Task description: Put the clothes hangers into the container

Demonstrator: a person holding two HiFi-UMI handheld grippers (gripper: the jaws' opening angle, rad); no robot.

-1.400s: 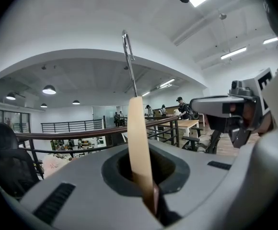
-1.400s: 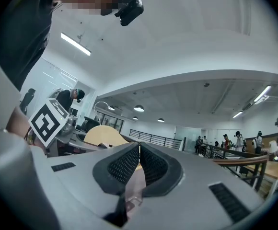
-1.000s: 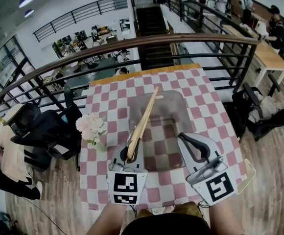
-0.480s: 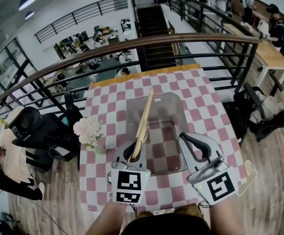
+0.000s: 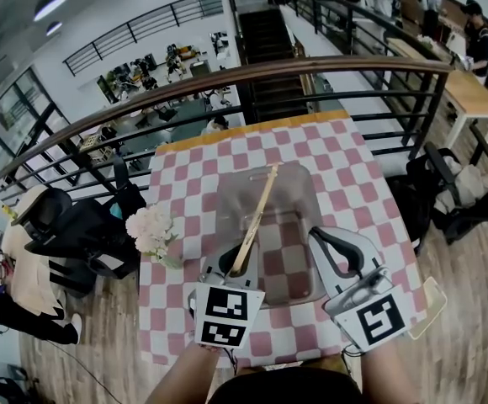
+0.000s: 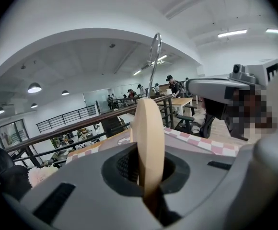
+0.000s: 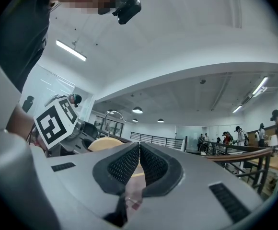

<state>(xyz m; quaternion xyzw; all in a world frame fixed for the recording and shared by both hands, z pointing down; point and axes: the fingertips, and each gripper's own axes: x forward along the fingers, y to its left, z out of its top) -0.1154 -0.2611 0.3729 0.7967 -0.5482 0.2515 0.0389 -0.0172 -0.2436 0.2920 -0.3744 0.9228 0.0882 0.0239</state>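
The left gripper clamps one end of the wooden clothes hanger, angling it over the clear container to lower it inside, while the right gripper sits closed and empty beside the container.

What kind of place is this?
Likely an upstairs balcony in an open office or workshop: the checkered table stands by a railing, a staircase goes down behind it, and desks show on the floor below.

Pale wooden clothes hanger with thin metal hook, slanting away over clear rectangular plastic container; near end pinched in left gripper, far tip by far rim.
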